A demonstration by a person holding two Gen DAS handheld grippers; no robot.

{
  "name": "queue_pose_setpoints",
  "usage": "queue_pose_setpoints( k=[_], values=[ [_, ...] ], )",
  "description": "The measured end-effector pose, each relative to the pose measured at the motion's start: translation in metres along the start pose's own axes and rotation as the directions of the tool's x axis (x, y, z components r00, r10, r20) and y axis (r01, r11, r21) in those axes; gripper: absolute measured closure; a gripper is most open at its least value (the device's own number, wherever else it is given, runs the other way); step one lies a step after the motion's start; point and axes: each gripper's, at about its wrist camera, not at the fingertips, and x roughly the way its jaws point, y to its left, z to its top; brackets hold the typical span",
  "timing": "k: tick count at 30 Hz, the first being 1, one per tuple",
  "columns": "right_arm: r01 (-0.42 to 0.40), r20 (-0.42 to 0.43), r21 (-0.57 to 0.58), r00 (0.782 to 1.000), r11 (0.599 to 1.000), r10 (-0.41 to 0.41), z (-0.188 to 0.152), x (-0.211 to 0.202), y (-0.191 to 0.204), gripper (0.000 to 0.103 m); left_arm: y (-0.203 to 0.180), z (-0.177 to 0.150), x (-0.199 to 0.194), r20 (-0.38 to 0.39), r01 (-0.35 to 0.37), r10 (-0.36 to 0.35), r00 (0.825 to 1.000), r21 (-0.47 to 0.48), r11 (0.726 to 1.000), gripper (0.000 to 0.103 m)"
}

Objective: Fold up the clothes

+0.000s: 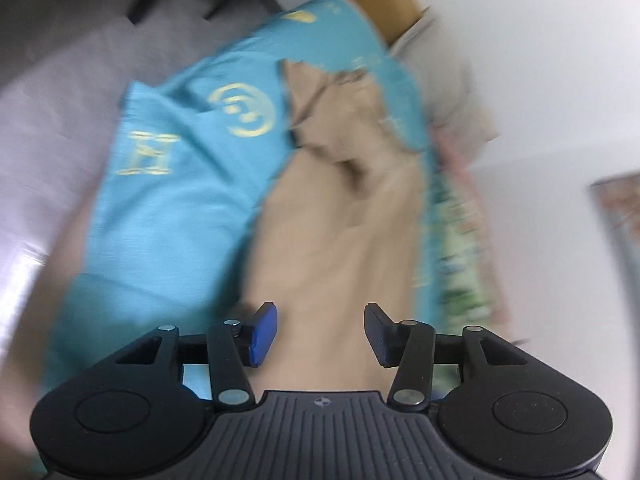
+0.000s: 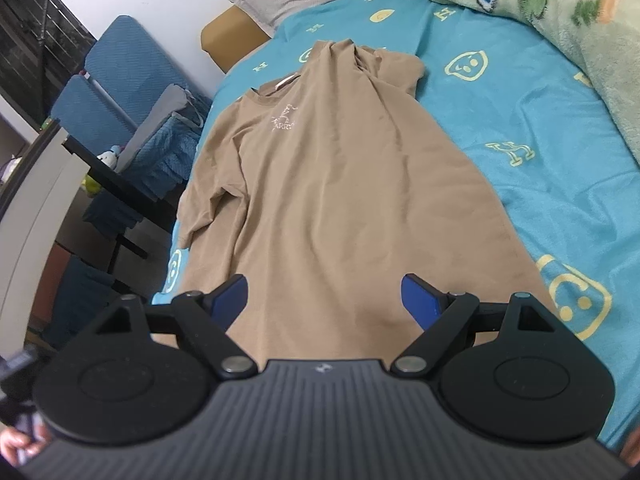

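Tan cotton long-sleeved T-shirt: lies spread front-up on a turquoise bedsheet with yellow printed faces and letters, collar toward the far end, one sleeve bunched beside the collar. Green patterned fleece blanket: heaped at the bed's far right. Left gripper: jaws apart over the shirt, nothing between them; view blurred. Right gripper: released, jaws wide above the hem end.
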Motion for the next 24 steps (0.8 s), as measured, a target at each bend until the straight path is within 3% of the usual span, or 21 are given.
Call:
queue_pose_setpoints(
  k=[2,5,8,10,11,14,15,18,19,20,21,23,24],
  values=[
    [0.006,0.004,-0.012,1.0,1.0,-0.006,0.0,0.001,0.002,0.018,-0.012,-0.007,0.01,-0.001,-0.113,0.113,0.994,0.092,0.989,0.043],
    [0.008,0.001,-0.014,1.0,1.0,-0.008,0.001,0.003,0.003,0.018,-0.034,-0.021,0.013,0.005,-0.172,0.178,0.984,0.288,0.942,0.04],
    [0.003,-0.001,-0.005,1.0,1.0,-0.003,0.004,0.006,0.003,0.018,-0.059,-0.046,0.008,0.053,-0.233,0.237,0.97,0.477,0.848,0.035],
    [-0.002,0.0,-0.002,1.0,1.0,0.002,0.005,0.008,0.003,0.018,-0.07,-0.062,0.015,0.036,-0.263,0.294,0.955,0.561,0.785,0.032],
    [-0.005,-0.001,-0.003,1.0,1.0,0.005,0.006,0.009,0.004,0.018,-0.072,-0.069,0.023,0.026,-0.306,0.364,0.931,0.601,0.738,0.034],
    [-0.019,-0.005,0.0,1.0,1.0,0.019,0.008,0.013,0.006,0.018,-0.065,-0.074,0.045,0.021,-0.409,0.517,0.856,0.639,0.651,0.037],
    [-0.024,-0.003,-0.002,1.0,1.0,0.024,0.009,0.014,0.009,0.018,-0.061,-0.071,0.052,0.015,-0.429,0.546,0.838,0.638,0.64,0.038],
    [-0.009,0.012,-0.029,1.0,1.0,0.009,0.009,0.012,0.012,0.018,-0.056,-0.064,0.06,0.012,-0.429,0.554,0.832,0.647,0.631,0.047],
    [-0.002,0.018,-0.032,1.0,0.999,0.003,0.008,0.011,0.011,0.018,-0.059,-0.063,0.06,0.017,-0.418,0.54,0.842,0.654,0.631,0.055],
    [0.001,0.021,-0.029,1.0,1.0,0.0,0.008,0.009,0.01,0.018,-0.062,-0.063,0.06,0.022,-0.406,0.526,0.851,0.661,0.631,0.074],
    [0.0,0.021,-0.021,1.0,1.0,0.0,0.008,0.008,0.008,0.018,-0.065,-0.062,0.06,0.026,-0.395,0.511,0.859,0.668,0.631,0.083],
    [-0.002,0.024,-0.006,1.0,1.0,0.003,0.009,0.006,0.004,0.018,-0.07,-0.056,0.05,-0.009,-0.339,0.45,0.893,0.644,0.686,0.093],
    [-0.004,0.027,0.001,1.0,1.0,0.004,0.01,0.005,0.003,0.018,-0.071,-0.05,0.042,-0.039,-0.302,0.406,0.913,0.603,0.738,0.093]
  ],
)
